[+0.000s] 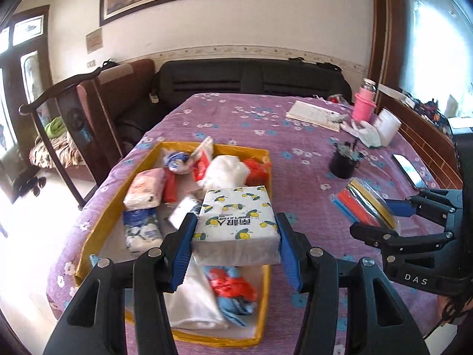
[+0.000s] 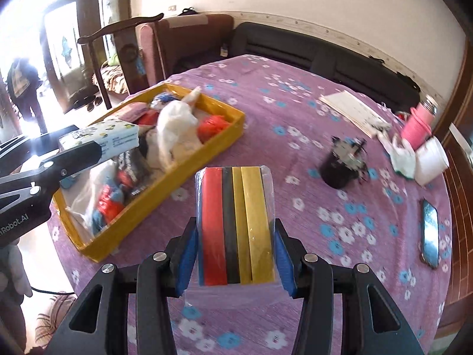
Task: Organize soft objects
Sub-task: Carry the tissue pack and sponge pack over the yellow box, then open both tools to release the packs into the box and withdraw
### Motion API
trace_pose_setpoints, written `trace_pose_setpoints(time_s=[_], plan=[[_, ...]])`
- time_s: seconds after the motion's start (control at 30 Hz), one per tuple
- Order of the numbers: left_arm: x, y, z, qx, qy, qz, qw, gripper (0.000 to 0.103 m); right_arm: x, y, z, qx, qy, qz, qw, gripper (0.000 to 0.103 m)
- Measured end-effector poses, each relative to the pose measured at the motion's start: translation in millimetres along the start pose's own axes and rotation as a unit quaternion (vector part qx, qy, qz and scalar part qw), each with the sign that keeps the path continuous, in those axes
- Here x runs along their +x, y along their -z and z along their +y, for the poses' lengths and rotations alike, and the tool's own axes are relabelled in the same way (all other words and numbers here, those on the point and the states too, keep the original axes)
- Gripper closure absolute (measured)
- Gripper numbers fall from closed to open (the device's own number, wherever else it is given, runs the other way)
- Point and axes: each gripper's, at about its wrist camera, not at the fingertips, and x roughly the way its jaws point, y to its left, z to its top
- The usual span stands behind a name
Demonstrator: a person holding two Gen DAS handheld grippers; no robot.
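The left gripper clamps a soft, brick-shaped tissue pack, its glossy white wrapper printed with small yellow lemons, the blue ribbed fingers pressing both short ends. It hangs above the yellow tray, a shallow rectangular box crowded with crumpled plastic bags and small wrapped packets. The right gripper squeezes a clear-wrapped bundle of flat foam strips, red, black and yellow with a blue edge, held above the surface, beside the tray. The surface wears a purple woven cloth dotted with white and blue flowers. Farther back stand a dark cup, a pink flask and a flat phone.
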Motion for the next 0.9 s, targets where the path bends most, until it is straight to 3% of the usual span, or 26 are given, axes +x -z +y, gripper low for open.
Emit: trace_pose_setpoints(time_s=[0.5,0.73,0.9], plan=[[34,4,84,-0.057,-0.028,0.026,0.9976,0.051,42,-56,50,-0.016,-0.032,0.012,0.999,0.051],[70,17,129,-0.112,-0.038,0.076,0.9901,0.05,73,-81,70,-0.006,-0.056,0.025,0.998,0.051],[71,23,141,-0.139,-0.023,0.073,0.9873,0.038,90,-105,86,-0.002,-0.071,0.02,0.997,0.051]])
